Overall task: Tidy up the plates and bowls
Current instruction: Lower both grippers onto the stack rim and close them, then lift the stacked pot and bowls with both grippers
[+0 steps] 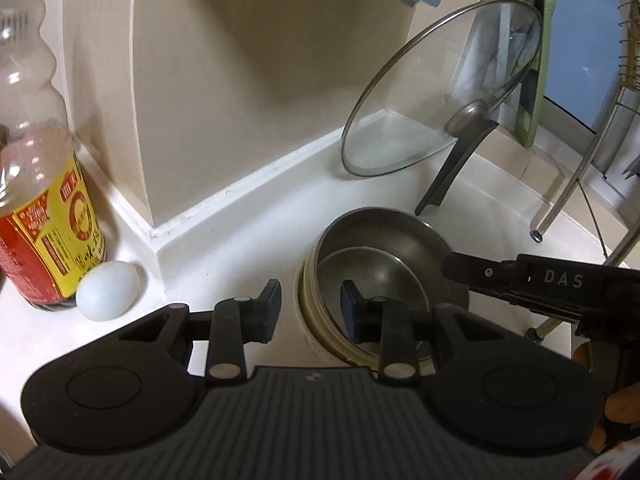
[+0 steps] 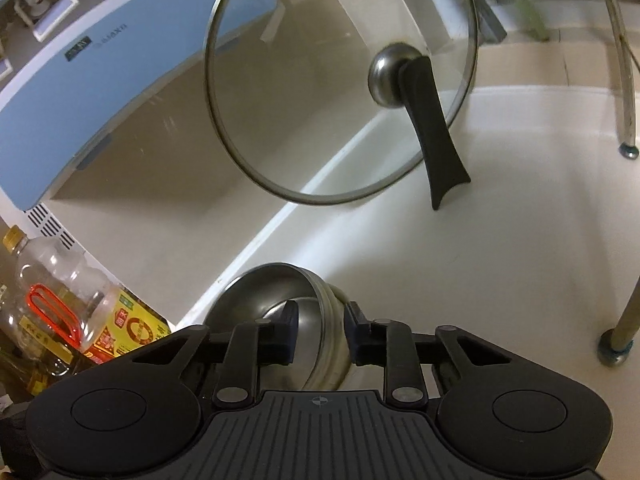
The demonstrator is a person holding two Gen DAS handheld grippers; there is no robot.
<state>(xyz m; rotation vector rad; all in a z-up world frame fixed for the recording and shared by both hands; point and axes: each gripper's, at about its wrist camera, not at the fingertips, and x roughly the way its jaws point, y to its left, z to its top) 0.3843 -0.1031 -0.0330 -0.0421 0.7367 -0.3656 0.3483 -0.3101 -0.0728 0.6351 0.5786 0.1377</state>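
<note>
A stack of nested steel bowls (image 1: 380, 236), the outermost with a cream rim, stands on the white counter near the wall corner. My left gripper (image 1: 308, 306) straddles the stack's left rim, one pad outside the cream wall and the other inside the bowls, and is shut on it. In the left wrist view my right gripper (image 1: 456, 270) reaches in from the right and meets the stack's right rim. Its own view shows the bowl stack (image 2: 256, 292) with the rim caught between its two pads, so my right gripper (image 2: 322, 334) is shut on that rim.
A glass lid (image 1: 420, 100) (image 2: 320, 100) with a black handle leans against the tiled wall behind the bowls. A sauce bottle (image 1: 44, 220) (image 2: 132, 328) and a white egg (image 1: 108, 296) sit to the left. Metal dish rack legs (image 1: 568, 200) (image 2: 624, 80) stand at the right.
</note>
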